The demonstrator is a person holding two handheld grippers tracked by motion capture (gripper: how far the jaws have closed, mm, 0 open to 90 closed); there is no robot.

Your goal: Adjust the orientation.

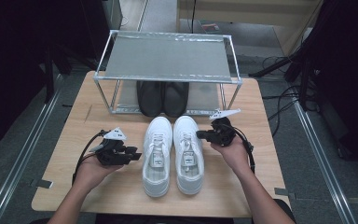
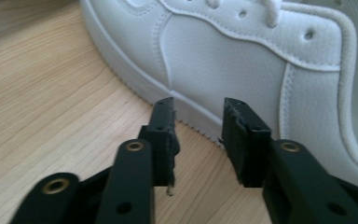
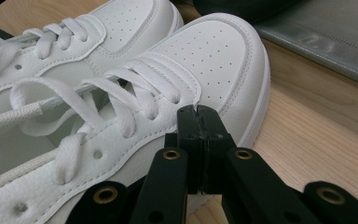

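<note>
Fingers first: your left fingers [image 2: 168, 135] stand narrowly apart beside the left sneaker [image 1: 157, 154], your right fingers [image 3: 200, 140] pressed together, empty, against the right sneaker [image 1: 188, 151]. Both sneakers sit mid-table [image 1: 121, 186]; neither's gripped, rack [image 1: 168, 58] unreached.

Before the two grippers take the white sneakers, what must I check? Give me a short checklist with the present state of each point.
1. Left gripper has a gap for the left white sneaker: ok, jaws part open, nothing between them.
2. Right gripper is open for the right white sneaker: not ok, jaws shut together.
3. Sneakers stand side by side, toes toward the shoe rack: ok.
4. Free place on the lower shelf: cannot tell, black shoes stand there.
5. Top shelf free: ok.
</note>
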